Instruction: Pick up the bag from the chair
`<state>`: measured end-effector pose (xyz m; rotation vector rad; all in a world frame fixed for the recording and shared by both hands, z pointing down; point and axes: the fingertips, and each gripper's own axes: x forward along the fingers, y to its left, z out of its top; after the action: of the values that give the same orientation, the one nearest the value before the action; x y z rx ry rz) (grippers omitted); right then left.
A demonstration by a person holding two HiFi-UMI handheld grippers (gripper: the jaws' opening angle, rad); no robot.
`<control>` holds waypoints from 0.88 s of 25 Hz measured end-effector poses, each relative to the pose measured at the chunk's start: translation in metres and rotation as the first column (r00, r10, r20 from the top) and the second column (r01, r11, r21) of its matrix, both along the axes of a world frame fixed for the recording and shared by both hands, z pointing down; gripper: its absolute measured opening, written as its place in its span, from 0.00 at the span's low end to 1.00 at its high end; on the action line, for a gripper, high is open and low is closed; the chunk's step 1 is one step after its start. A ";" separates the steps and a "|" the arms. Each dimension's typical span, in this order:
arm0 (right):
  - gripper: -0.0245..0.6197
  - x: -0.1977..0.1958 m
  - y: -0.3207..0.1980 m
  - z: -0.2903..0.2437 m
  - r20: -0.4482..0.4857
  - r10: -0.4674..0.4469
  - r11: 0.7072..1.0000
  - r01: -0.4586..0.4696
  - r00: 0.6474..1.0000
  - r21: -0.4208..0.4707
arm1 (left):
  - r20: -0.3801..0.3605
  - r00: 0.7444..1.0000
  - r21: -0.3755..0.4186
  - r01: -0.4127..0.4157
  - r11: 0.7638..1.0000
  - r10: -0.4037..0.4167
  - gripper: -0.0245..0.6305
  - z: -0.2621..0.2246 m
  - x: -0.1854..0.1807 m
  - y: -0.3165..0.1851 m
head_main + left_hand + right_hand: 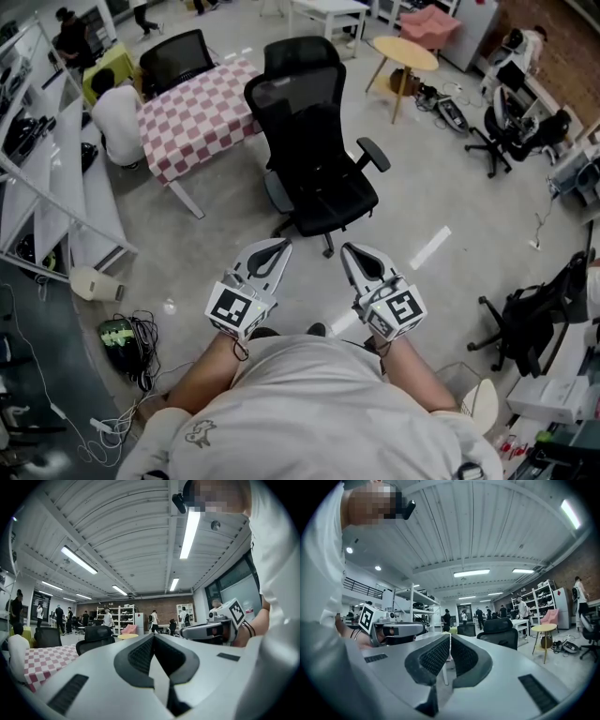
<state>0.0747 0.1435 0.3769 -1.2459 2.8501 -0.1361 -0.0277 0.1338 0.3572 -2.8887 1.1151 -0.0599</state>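
A dark bundle point(528, 319), possibly the bag, is slumped on a star-base chair point(487, 342) at the right edge of the head view. Its long axis is roughly upright and leaning; its facing cannot be told. It is caught in neither gripper view.

The black office chair point(314, 150) is placed just beside the near right corner of the checkered counter point(197, 112), with its seat bare. The left claw point(282, 246) and right claw point(348, 249) are held side by side near it, well apart from the bundle.

In the left gripper view the left claw point(152, 637) is closed tip to tip on nothing. The same is seen of the right claw point(450, 635) in the right gripper view. Ceiling lights and far shelves are shown only in these views.
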 end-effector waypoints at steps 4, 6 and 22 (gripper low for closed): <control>0.09 0.014 -0.018 0.007 0.010 -0.003 1.000 0.003 1.000 -0.021 | -0.013 1.000 -0.005 0.021 1.000 -0.021 0.06 0.000 0.011 -0.021; 0.09 0.017 -0.025 0.010 0.006 0.000 1.000 0.000 1.000 -0.020 | -0.006 1.000 0.003 0.012 1.000 -0.012 0.06 0.000 0.016 -0.028; 0.09 -0.016 -0.116 0.015 0.014 0.049 0.998 -0.049 0.999 -0.044 | -0.034 0.998 -0.020 -0.057 0.998 0.057 0.06 0.008 -0.009 -0.123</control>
<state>0.0590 0.0271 0.3916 -1.3155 2.8160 -0.2071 -0.0370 0.0107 0.3649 -2.9488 1.0425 -0.0209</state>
